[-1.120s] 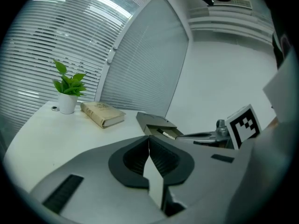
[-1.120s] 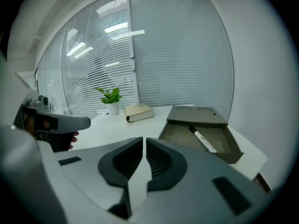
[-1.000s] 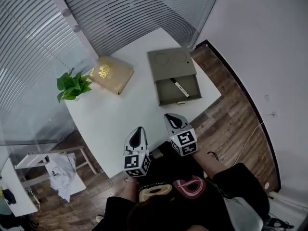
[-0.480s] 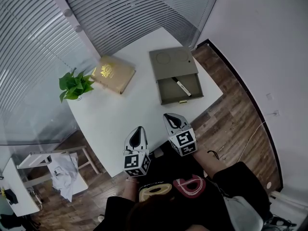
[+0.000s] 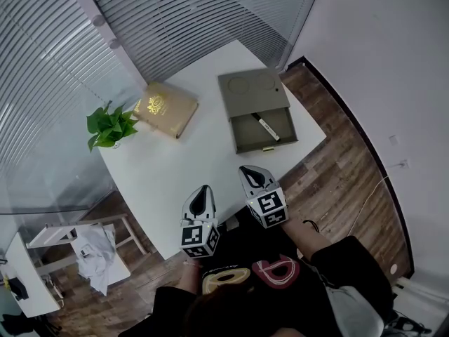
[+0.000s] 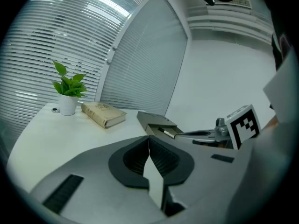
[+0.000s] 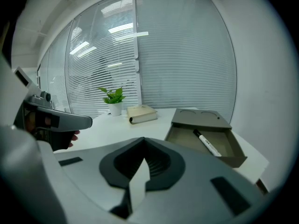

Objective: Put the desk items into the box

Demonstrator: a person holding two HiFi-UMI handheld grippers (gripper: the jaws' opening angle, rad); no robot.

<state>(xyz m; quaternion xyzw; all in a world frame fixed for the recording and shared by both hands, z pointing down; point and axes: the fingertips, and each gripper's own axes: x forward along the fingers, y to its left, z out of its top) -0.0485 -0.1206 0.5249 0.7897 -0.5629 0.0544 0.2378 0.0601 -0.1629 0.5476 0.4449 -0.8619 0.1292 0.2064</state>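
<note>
The left tongs (image 5: 203,190) and the right tongs (image 5: 250,170) are hanging side by side at the near edge of the desk (image 5: 189,156). Both are pointing out over it and a little down. The left tongs are closed tight, with their dark pads pressing together and nothing between them. The right tongs are closed tight too, and they are holding nothing. (Each pair is carrying a cube with black and white squares on its back end.)

In front of them the white desk is lying bare. Farther on, by the right corner of the desk, the box (image 5: 247,87) is sitting flat. It is a dull grey-green colour. Its drawer (image 5: 265,146) is standing pulled out toward the near edge. The pen (image 5: 264,126) is lying inside the drawer, on the bottom, slanting across it. It is white with a black end.

Farther back, near the far left edge, a gold book (image 5: 165,107) is lying flat and closed, well apart from the box. A little green plant (image 5: 109,126) in a white pot is standing at the left corner, near the book. Behind the desk, window blinds (image 5: 175,20) are covering the glass.
</note>
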